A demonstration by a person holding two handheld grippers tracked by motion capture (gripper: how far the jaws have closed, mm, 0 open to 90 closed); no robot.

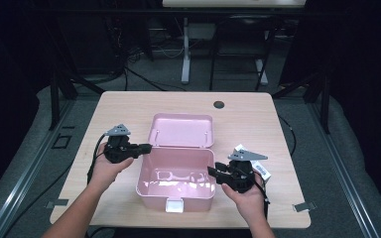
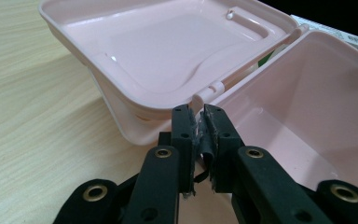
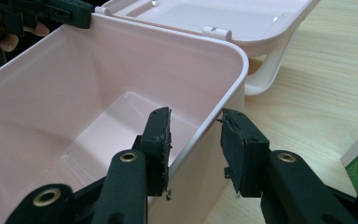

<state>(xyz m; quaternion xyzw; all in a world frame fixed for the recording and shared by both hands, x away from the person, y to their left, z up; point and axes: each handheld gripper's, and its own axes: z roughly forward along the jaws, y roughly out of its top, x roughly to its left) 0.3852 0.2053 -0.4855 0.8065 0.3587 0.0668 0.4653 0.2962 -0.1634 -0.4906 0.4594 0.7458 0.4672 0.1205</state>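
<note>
An open pink plastic box [image 1: 176, 192] sits at the table's near middle, its lid [image 1: 181, 130] swung back flat behind it. My left gripper [image 1: 148, 147] is at the box's back left corner by the hinge. In the left gripper view its jaws [image 2: 200, 122] are pinched together on the box's rim [image 2: 200, 100]. My right gripper [image 1: 211, 171] is at the box's right wall. The right gripper view shows it [image 3: 196, 119] astride that wall [image 3: 214, 116], one jaw inside the box and one outside, with room left on the outer side. The box interior [image 3: 74, 93] holds nothing I can see.
A small white and green carton [image 1: 262, 169] lies on the table just right of my right hand. The box's white latch [image 1: 174, 205] faces the near table edge. A round cable hole [image 1: 219, 104] is at the table's far side.
</note>
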